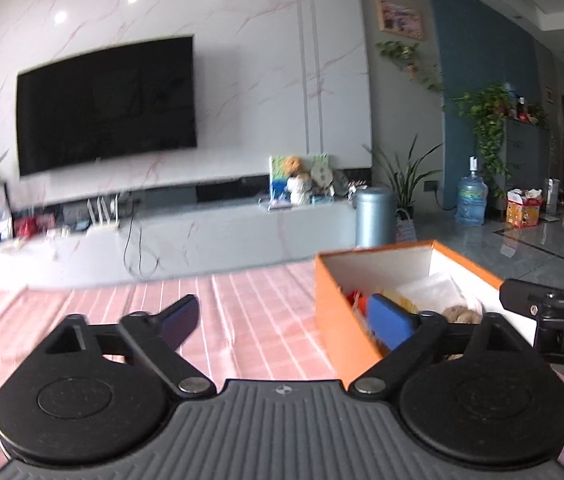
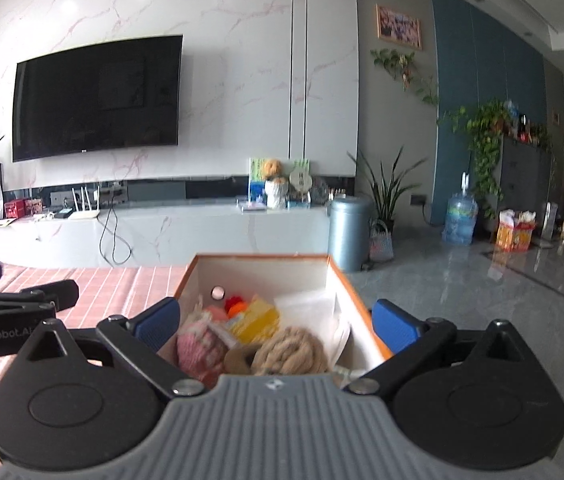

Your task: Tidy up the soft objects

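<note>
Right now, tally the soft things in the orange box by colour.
Seen from the right wrist camera, inside the orange box:
Pink knitted ball: 1
Beige yarn ball: 1
Yellow soft piece: 1
Red-orange pompom: 1
Total: 4 clearly visible; others may be hidden underneath.

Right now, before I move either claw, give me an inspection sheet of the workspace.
Surface: pink checked tablecloth, bare where visible.
Job's things: orange box open, holding pink knitted ball, beige yarn ball, yellow piece, red-orange item.
Clutter: nothing seen on the cloth.
Grippers: left claw open, empty; right claw open, straddling the box.
Cables: black cable hanging off the TV console.
Surroundings: wall TV, grey bin, water jug, plants.
</note>
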{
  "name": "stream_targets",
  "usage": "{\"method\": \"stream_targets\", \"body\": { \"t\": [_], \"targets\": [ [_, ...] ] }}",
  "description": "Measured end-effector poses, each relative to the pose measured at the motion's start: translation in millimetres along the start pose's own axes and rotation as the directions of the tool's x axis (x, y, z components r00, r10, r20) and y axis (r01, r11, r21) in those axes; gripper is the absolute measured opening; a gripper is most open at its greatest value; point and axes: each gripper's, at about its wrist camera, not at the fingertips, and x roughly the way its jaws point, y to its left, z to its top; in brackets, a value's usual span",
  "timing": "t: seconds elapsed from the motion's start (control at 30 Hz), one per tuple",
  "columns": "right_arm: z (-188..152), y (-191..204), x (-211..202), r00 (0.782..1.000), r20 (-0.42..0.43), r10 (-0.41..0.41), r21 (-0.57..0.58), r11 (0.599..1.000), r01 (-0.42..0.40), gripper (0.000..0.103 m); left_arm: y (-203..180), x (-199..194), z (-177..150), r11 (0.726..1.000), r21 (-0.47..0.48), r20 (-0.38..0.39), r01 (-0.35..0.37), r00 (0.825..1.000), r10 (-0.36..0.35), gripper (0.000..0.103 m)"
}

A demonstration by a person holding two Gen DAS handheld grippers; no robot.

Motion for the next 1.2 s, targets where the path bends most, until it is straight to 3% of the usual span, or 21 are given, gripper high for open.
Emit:
{"method": "stream_targets", "body": {
  "t": [0.23,0.4,0.77,1.2],
  "targets": [
    [-30,19,5,0.994,-0.094,0.056,-0.037,0.998,-0.059,0.100,17,3,-25,0.996,-0.052,-0.083,-0.075,0.994,0.070,0.103],
    [-39,27,7,0.988,-0.139,0.060,-0.028,0.998,-0.064,0.100,19,-1,-39,0.997,-0.038,-0.111,-0.072,0.992,0.067,0.103],
    [-44,27,6,0.986,-0.165,0.033,-0.032,0.999,-0.039,0.100,20,-6,-50,0.996,-0.046,-0.163,-0.075,0.984,0.066,0.103],
    [-43,27,0,0.988,-0.155,0.024,-0.027,0.999,-0.028,0.100,21,-11,-48,0.996,-0.049,-0.169,-0.079,0.983,0.069,0.103]
  ]
}}
